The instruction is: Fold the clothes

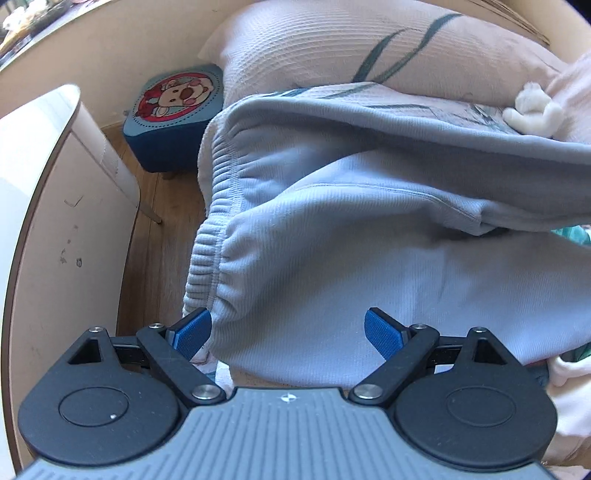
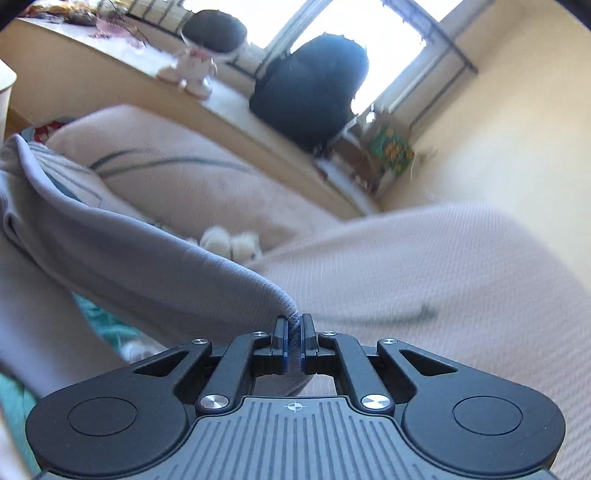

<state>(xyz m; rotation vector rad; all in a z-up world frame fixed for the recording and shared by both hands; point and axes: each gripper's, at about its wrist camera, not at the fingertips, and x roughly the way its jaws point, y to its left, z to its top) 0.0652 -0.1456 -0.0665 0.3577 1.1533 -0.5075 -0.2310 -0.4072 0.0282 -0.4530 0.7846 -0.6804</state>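
pale blue sweatpants (image 1: 332,240) lie on the bed (image 1: 369,48) below the pillow. left hand-held gripper (image 1: 288,332) gapes wide over their waistband end; right hand-held gripper (image 2: 294,332) pinches a lifted leg's end.

Left wrist view: steep downward look, close over blue sweatpants (image 1: 332,229) on the bed (image 1: 369,44). Right wrist view: shallow, near-level look across the bed toward the window (image 2: 369,33). Shared: sweatpants, pillow (image 2: 177,177), white plush toy (image 1: 535,110).
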